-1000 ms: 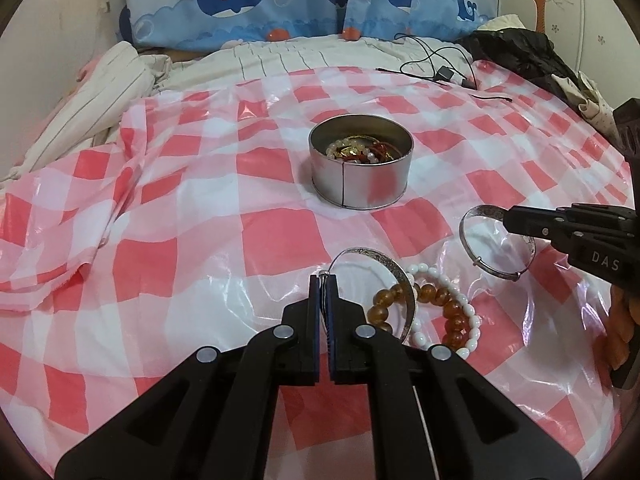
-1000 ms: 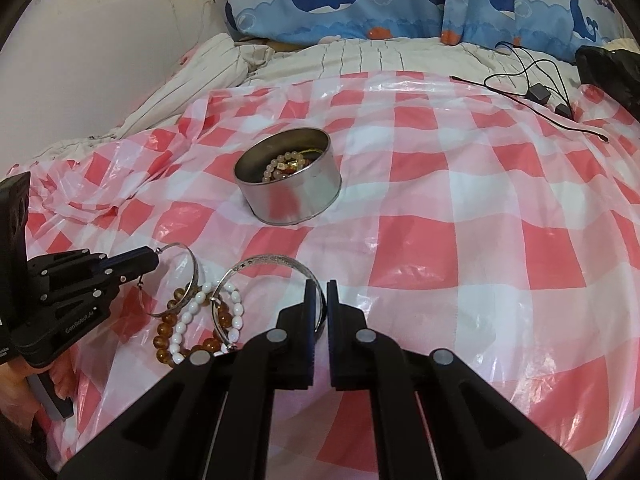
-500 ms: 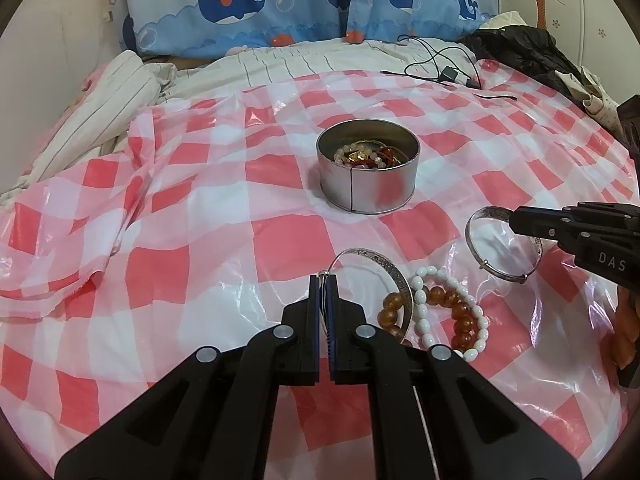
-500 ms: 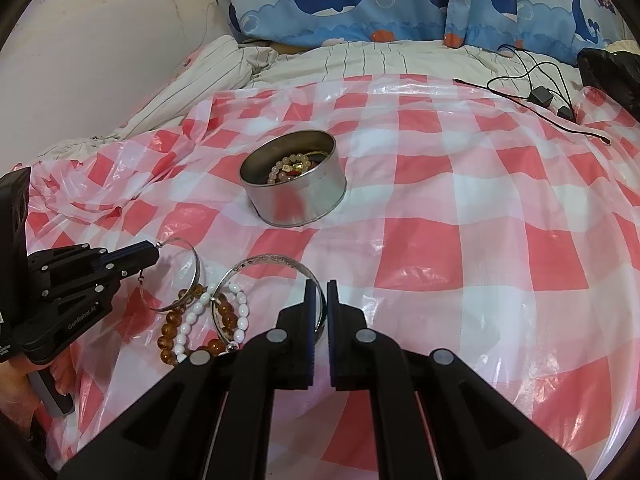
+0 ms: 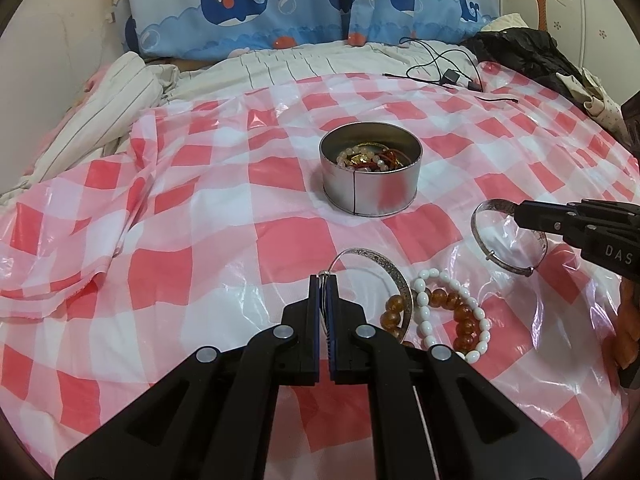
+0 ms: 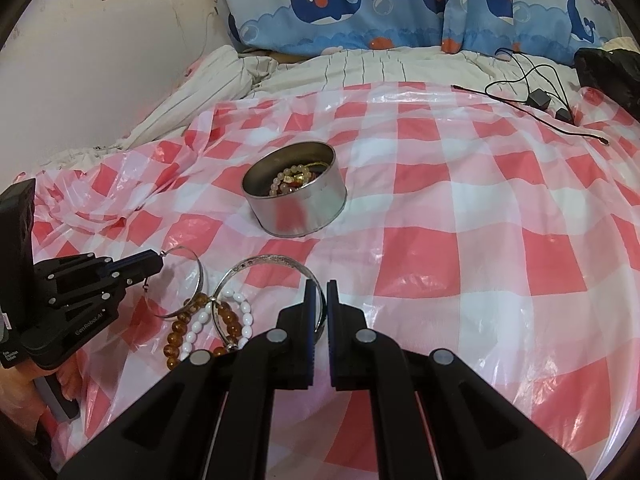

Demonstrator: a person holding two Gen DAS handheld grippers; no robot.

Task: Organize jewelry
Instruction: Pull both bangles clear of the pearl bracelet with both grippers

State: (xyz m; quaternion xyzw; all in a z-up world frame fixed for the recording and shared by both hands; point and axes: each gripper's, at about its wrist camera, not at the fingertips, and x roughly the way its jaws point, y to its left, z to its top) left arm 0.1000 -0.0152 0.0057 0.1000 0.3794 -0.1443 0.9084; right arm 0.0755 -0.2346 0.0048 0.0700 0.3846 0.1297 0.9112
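Note:
A round silver tin holding beads and gold pieces stands on the red-checked plastic sheet; it also shows in the right wrist view. My left gripper is shut on a silver bangle, lifted a little above the sheet. My right gripper is shut on a second silver bangle, also seen in the left wrist view. A white bead bracelet and an amber bead bracelet lie between the two bangles.
The checked sheet covers a bed, bunched up at the left. Whale-print pillows line the back. Black cables with a charger and a dark cloth lie at the far right.
Both grippers have risen and tilted slightly, each still holding its bangle. The tin and the bead bracelets have not moved.

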